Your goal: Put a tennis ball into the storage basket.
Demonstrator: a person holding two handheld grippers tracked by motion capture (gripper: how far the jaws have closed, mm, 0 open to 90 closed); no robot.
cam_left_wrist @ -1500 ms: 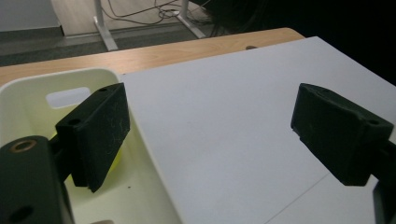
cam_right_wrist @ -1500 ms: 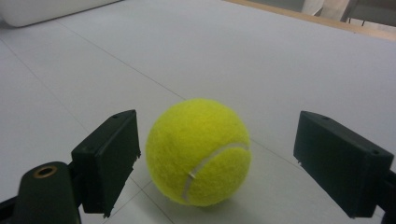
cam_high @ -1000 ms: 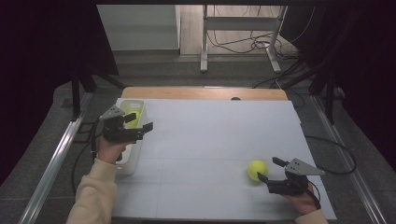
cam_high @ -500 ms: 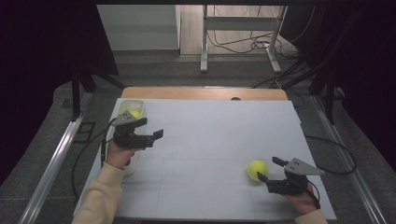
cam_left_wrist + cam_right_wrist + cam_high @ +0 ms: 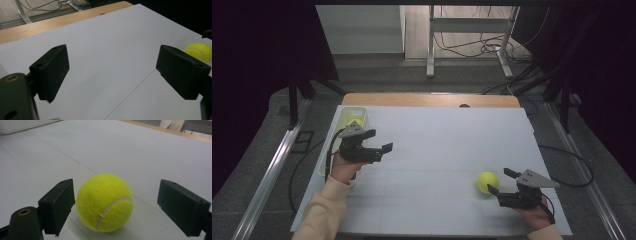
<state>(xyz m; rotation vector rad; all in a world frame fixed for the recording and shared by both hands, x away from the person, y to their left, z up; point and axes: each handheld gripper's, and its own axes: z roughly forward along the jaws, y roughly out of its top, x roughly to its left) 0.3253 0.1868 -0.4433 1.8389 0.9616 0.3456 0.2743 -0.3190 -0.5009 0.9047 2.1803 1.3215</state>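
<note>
On the white sheet that covers the table [image 5: 437, 150], a yellow tennis ball [image 5: 487, 181] sits near the person's right-hand corner, resting on the surface with its seam curving down the near side. The right gripper [image 5: 502, 184] lies low just behind it, jaws spread wide; in the right gripper view the ball [image 5: 104, 202] stands between the two black pads with a gap on either side (closer to the left pad than the right one), so nothing is pinched.

Over on the other side, the left gripper [image 5: 384, 150] hangs above the sheet just beside a white bin [image 5: 328, 159] that runs along the table's left edge. Its jaws are spread as well, with only bare sheet between them, and they point across the table toward the ball, which shows in the left gripper view [image 5: 200, 51] far off past the right-hand pad. A second yellow ball [image 5: 354, 121] lies inside the bin at its far end, partly hidden by the grey plate on top of the gripper. The two grippers are well apart.
</note>
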